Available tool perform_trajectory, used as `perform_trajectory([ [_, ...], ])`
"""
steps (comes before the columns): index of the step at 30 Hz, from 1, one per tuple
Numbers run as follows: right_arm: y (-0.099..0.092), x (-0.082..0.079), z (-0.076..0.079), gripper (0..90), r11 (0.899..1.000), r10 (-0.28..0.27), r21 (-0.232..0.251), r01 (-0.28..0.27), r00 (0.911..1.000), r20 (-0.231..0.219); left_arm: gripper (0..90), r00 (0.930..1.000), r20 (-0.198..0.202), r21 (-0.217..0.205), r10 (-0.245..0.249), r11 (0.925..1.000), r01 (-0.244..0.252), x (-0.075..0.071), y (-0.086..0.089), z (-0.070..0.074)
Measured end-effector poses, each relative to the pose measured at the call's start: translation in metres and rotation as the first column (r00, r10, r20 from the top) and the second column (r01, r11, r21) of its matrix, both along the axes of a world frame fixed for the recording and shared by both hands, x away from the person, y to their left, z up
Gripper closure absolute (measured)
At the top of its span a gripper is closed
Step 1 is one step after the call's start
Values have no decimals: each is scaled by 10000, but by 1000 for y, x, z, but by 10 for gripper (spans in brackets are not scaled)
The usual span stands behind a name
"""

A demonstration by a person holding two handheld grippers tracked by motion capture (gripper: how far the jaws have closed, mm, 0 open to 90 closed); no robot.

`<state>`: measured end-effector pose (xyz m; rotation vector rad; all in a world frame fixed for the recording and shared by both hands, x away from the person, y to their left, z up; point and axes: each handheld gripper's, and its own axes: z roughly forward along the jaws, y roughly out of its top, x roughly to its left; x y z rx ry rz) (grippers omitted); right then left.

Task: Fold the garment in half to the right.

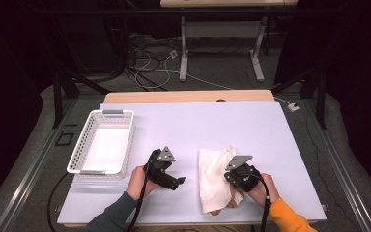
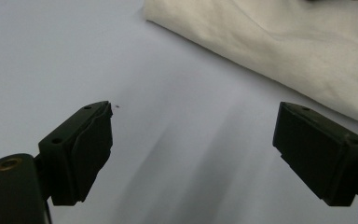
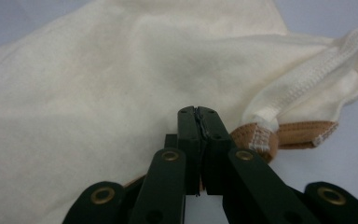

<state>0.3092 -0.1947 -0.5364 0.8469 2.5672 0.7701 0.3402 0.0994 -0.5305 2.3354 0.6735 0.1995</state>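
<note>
A cream cloth bag (image 1: 213,180) lies folded on the pale table (image 1: 212,125), right of centre near the front edge. In the right gripper view its fabric (image 3: 121,79) has a stitched hem and a tan loop (image 3: 261,140). My right gripper (image 1: 230,177) rests at the cloth's right edge. Its jaws (image 3: 199,114) are shut tight together, tips over the fabric, and I see no fold pinched between them. My left gripper (image 1: 178,181) hovers low over bare table left of the cloth. It (image 2: 193,149) stands open with nothing between its jaws, and the cloth (image 2: 284,42) lies beyond.
A white perforated basket (image 1: 83,141) stands empty at the table's left side. Beyond the far edge are table legs (image 1: 184,53) and loose cables on the floor. Dark frame bars run along both sides.
</note>
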Motion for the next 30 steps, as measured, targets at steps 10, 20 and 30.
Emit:
perform_trajectory([
  [10,-13,-6,-5,888,9997,-241,-87,238,9988,-434,116,10000,9,20,-46,10000,46,0,-1,-1],
  [20,-21,-9,-6,875,9995,-296,53,301,9974,-664,112,10000,39,35,-11,10000,11,-2,1,0],
  [30,-31,-12,4,595,9949,-444,898,463,9988,-224,107,9999,101,-18,-1,10000,1,-4,3,3],
])
